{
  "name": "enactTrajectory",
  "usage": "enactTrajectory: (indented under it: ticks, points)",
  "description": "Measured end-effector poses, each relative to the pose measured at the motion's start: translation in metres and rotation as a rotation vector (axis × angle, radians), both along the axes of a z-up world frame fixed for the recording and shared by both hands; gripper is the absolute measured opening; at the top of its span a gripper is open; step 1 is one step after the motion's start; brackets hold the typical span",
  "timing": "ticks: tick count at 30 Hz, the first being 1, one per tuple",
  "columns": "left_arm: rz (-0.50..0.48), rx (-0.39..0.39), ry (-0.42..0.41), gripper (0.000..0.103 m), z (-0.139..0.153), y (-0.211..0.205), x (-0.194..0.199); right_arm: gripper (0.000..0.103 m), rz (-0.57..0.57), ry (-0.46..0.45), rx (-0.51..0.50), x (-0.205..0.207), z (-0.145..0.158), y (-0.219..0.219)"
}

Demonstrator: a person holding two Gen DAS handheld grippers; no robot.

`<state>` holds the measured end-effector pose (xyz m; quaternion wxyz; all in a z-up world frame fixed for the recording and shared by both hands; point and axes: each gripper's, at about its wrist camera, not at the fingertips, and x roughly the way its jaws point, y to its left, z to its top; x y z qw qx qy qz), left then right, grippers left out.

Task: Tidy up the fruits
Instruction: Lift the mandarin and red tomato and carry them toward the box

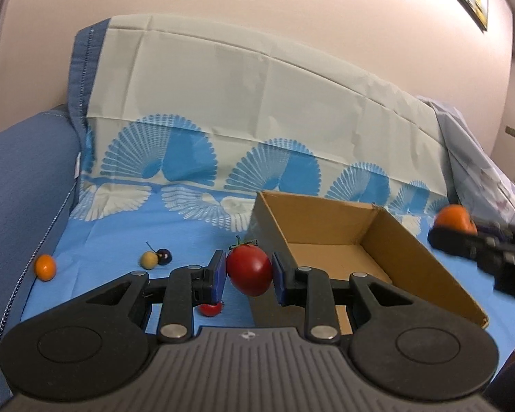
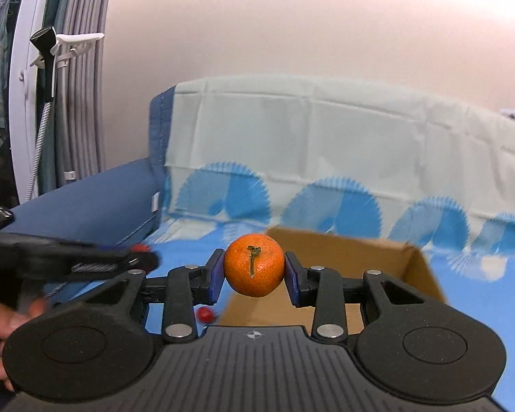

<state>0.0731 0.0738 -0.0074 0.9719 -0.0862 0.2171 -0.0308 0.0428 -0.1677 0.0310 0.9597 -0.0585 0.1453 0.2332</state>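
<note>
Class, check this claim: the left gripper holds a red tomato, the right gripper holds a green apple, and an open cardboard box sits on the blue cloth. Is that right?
Not quite. The right gripper holds an orange mandarin, not a green apple; the right wrist view shows it. The left gripper does hold the red tomato, and the cardboard box sits on the blue cloth.

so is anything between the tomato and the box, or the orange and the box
Nothing visible blocks either. The tomato, held by the left gripper, hangs beside the open cardboard box. The orange, held by the right gripper, hangs before the box's near wall. The box looks empty.
</note>
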Motion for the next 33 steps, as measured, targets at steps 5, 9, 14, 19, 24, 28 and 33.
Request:
enactTrajectory:
  ticks: [5, 9, 14, 19, 24, 28, 33]
  points:
    - [-0.036, 0.041, 0.022, 0.031, -0.008, -0.012, 0.006, 0.038, -0.051, 0.03, -0.013, 0.023, -0.008, -0.028]
    - [-0.056, 0.073, 0.02, 0.031, -0.012, -0.019, 0.01, 0.038, -0.071, 0.006, -0.008, 0.022, -0.016, -0.029]
    - [-0.069, 0.101, 0.017, 0.031, -0.015, -0.023, 0.012, 0.038, -0.095, -0.028, -0.042, 0.023, -0.02, -0.032]
    - [-0.071, 0.103, 0.014, 0.031, -0.015, -0.023, 0.013, 0.038, -0.137, -0.005, -0.007, 0.032, -0.021, -0.043]
    - [-0.08, 0.113, 0.016, 0.031, -0.017, -0.025, 0.017, 0.038, -0.16, -0.001, 0.015, 0.037, -0.022, -0.047]
    - [-0.086, 0.119, 0.016, 0.031, -0.018, -0.027, 0.017, 0.038, -0.172, 0.0, 0.017, 0.038, -0.024, -0.047]
    - [-0.096, 0.13, 0.011, 0.031, -0.019, -0.029, 0.017, 0.038, -0.184, -0.002, 0.017, 0.038, -0.024, -0.047]
